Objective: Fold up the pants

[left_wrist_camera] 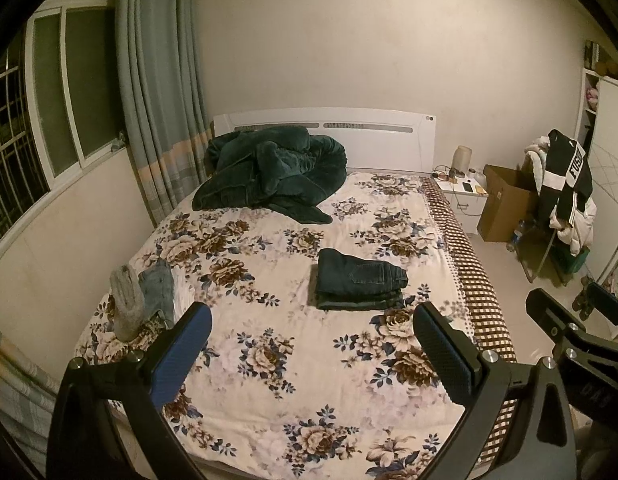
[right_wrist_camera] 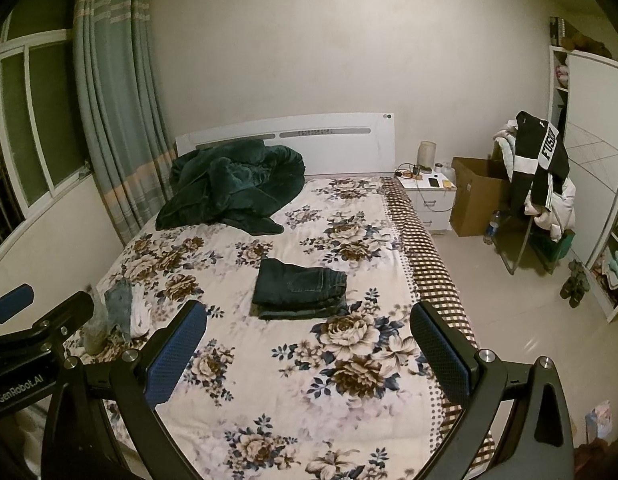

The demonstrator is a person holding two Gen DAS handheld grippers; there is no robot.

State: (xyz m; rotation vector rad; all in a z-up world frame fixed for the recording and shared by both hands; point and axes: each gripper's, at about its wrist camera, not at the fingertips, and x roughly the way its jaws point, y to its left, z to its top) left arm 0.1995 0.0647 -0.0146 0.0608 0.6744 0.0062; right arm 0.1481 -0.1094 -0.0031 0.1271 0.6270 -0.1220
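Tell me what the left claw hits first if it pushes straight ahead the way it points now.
Most likely the floral bedspread, just left of the folded dark pants. The left claw is open, empty and angled down over the bed, with nothing between its fingers and the cover. Depth is uncertain in the fisheye view, so it might clip the pants.

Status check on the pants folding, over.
Left gripper open, empty, above the bed. Right gripper open, empty. Pants folded, lying mid-bed. Small clothes pile at left edge, clear of them.

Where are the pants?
In both views the folded pants lie mid-bed, right of the small clothes pile, below the green blanket.
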